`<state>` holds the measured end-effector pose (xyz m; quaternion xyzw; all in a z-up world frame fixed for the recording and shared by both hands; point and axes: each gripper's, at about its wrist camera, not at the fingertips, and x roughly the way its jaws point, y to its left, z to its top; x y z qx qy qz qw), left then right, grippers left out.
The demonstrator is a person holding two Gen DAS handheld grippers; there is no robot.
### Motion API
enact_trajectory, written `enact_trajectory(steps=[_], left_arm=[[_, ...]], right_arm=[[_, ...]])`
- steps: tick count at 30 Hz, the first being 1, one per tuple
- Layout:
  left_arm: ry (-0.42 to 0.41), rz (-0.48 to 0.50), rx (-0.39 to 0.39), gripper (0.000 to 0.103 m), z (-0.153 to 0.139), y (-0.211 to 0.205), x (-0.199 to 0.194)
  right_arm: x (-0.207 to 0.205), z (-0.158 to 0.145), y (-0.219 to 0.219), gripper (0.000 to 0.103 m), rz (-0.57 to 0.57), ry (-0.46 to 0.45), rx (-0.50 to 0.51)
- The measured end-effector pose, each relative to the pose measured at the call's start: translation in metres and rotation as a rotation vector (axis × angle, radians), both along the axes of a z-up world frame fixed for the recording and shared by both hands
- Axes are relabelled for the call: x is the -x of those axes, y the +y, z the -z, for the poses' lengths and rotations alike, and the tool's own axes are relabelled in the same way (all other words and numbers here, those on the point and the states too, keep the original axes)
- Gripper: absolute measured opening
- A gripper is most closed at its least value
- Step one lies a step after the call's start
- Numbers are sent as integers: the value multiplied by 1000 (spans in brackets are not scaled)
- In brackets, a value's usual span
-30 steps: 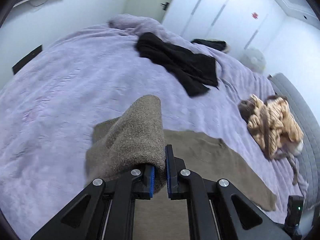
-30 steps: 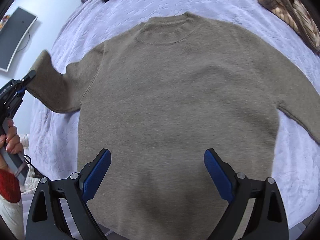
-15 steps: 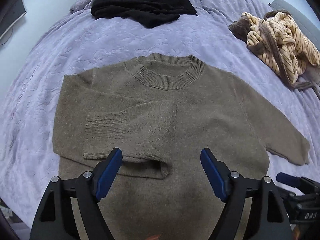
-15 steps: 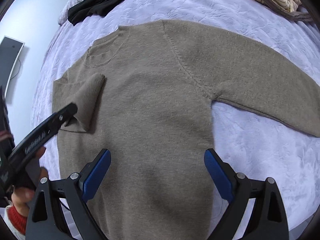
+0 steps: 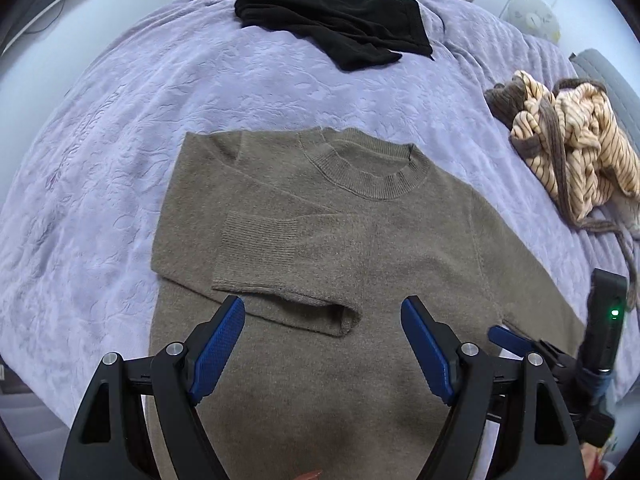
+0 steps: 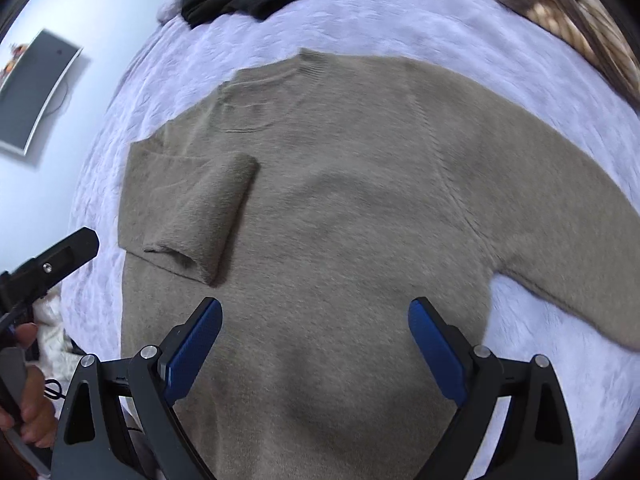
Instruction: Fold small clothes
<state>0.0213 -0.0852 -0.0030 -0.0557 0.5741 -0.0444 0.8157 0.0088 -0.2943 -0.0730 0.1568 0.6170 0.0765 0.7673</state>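
While the taupe knitted sweater (image 5: 360, 264) is laid flat on the lilac bedspread (image 5: 120, 128), neckline pointing away from the cameras, one of its sleeves (image 5: 276, 256) is seen folded inward across the chest, its ribbed cuff resting on the body of the garment. The other sleeve (image 6: 560, 232) is stretched out straight over the bedspread toward the right side of the right wrist view. The left tool (image 5: 322, 344) is held spread wide above the lower part of the sweater; its jaws have just been opening, and nothing is gripped between the blue pads (image 5: 218, 348), the folded sleeve lying just beyond them. The right tool (image 6: 314, 354) is likewise spread apart over the sweater's lower half, with no cloth pinched between its pads. Part of the right tool is caught at the lower right edge of the left wrist view, a green light shown on its body. Farther up the bed, a black garment (image 5: 336, 24) is left crumpled, well apart from the sweater, and a cream-and-brown striped garment (image 5: 572, 152) is heaped near the right edge. A dark screen (image 6: 36, 92) is mounted on the pale wall to the left.
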Motion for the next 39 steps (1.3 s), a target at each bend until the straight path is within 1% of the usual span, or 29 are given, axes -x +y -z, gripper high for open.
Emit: enact_trajectory(steps=[3, 6, 9, 11, 13, 15, 16, 18, 19, 21, 23, 24, 25, 26, 27, 28, 30, 32, 34, 35, 36, 37, 38, 39], left_arm=[[-7, 5, -18, 81, -11, 6, 3], [-2, 32, -66, 81, -15, 13, 2], [33, 69, -107, 81, -3, 24, -6], [66, 99, -122, 81, 11, 34, -18], [50, 106, -146, 81, 23, 49, -29], [33, 86, -159, 81, 32, 64, -37], [40, 56, -151, 81, 40, 78, -42], [71, 6, -132, 81, 52, 98, -50], [81, -9, -137, 81, 56, 105, -51], [79, -34, -160, 81, 62, 120, -55], [80, -66, -158, 81, 62, 135, -55], [81, -78, -150, 81, 62, 140, -55], [78, -90, -144, 81, 60, 145, -55], [67, -97, -140, 81, 57, 149, -54], [58, -98, -139, 81, 55, 151, -53], [50, -96, -138, 81, 54, 151, -54], [42, -87, -132, 81, 53, 151, -57], [35, -70, -126, 81, 56, 146, -62], [35, -51, -111, 81, 61, 143, -71], [36, -40, -103, 81, 64, 142, -76], [40, -30, -101, 81, 69, 139, -80], [45, -22, -101, 81, 73, 137, -83], [53, -13, -102, 81, 78, 135, -89], [60, -8, -101, 81, 82, 133, -93]], right_arm=[[-10, -3, 16, 96, -44, -33, -3], [-21, -1, 33, 96, -66, -51, -8], [-27, 6, 51, 96, -83, -37, 8], [-26, 9, 61, 96, -91, -23, 44], [-25, 12, 71, 96, -99, -23, 78], [-29, 15, 85, 96, -123, -45, 135], [-32, 16, 96, 96, -151, -68, 179], [-40, 17, 124, 96, -242, -116, 282], [-43, 19, 140, 96, -297, -129, 335], [-45, 23, 164, 96, -385, -156, 418], [-47, 31, 184, 95, -450, -167, 513], [-50, 36, 190, 91, -462, -164, 553], [-53, 38, 192, 68, -456, -160, 568], [-57, 37, 190, 49, -440, -153, 549], [-64, 34, 181, 30, -400, -134, 495], [-67, 29, 173, 28, -349, -129, 444], [-72, 9, 135, 24, -188, -154, 288], [-66, -4, 97, 24, -54, -186, 179], [-57, -4, 51, 24, 79, -176, 81], [-53, 3, 32, 25, 138, -152, 18], [-48, 14, 11, 40, 203, -113, -47], [-44, 27, -9, 69, 272, -64, -79], [-41, 36, -21, 81, 316, -30, -85], [-36, 44, -32, 85, 353, -9, -106]])
